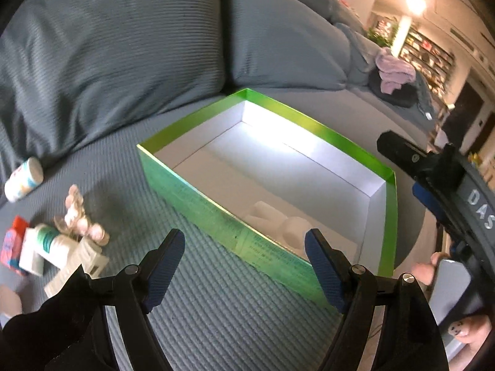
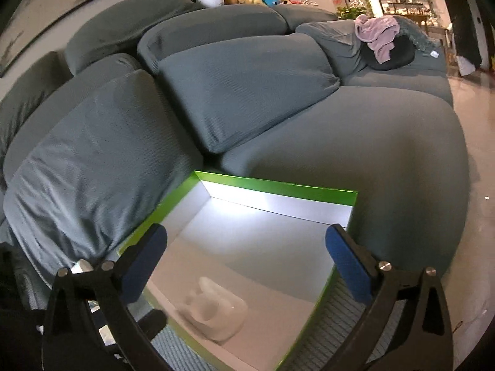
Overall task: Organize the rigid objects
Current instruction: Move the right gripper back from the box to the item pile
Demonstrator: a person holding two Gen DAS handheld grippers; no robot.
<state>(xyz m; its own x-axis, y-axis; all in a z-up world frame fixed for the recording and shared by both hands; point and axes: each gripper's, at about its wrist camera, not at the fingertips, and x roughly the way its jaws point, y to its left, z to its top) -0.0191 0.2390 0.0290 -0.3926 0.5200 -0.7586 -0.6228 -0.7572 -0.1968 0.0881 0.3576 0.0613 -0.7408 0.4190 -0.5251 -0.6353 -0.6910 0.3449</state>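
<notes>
Green box (image 1: 198, 198) sat open on the grey sofa seat (image 1: 216, 315), mid-frame in the left wrist view, white lining inside. One white plastic piece (image 2: 213, 315) lay on the box floor, at the lower middle of the right wrist view and in the near corner of the box in the left wrist view; shape too blurred to name.

Left gripper (image 1: 244, 266) was at bottom centre of its frame, jaws spread wide, nothing between the blue pads (image 1: 164, 266). It hung over the seat just in front of the box's near wall, not touching it.

Right gripper (image 2: 246, 269) was at bottom centre of its own frame, jaws fully spread, pads clear of everything. It pointed into the box, with the white piece below and between the fingers, apart from both.

Remaining loose items sat at the left edge of the left wrist view, on the seat, well apart from the box:
- white bottle (image 1: 23, 179) on its side, by the back cushion (image 1: 108, 61)
- pink-and-white figure (image 1: 80, 216)
- green-and-white tube (image 1: 51, 241) over a white clip-like part (image 1: 77, 266)
- red-capped pink pack (image 1: 14, 244) at far left

Pile was touching or overlapping; exact contacts unclear from blur.
</notes>
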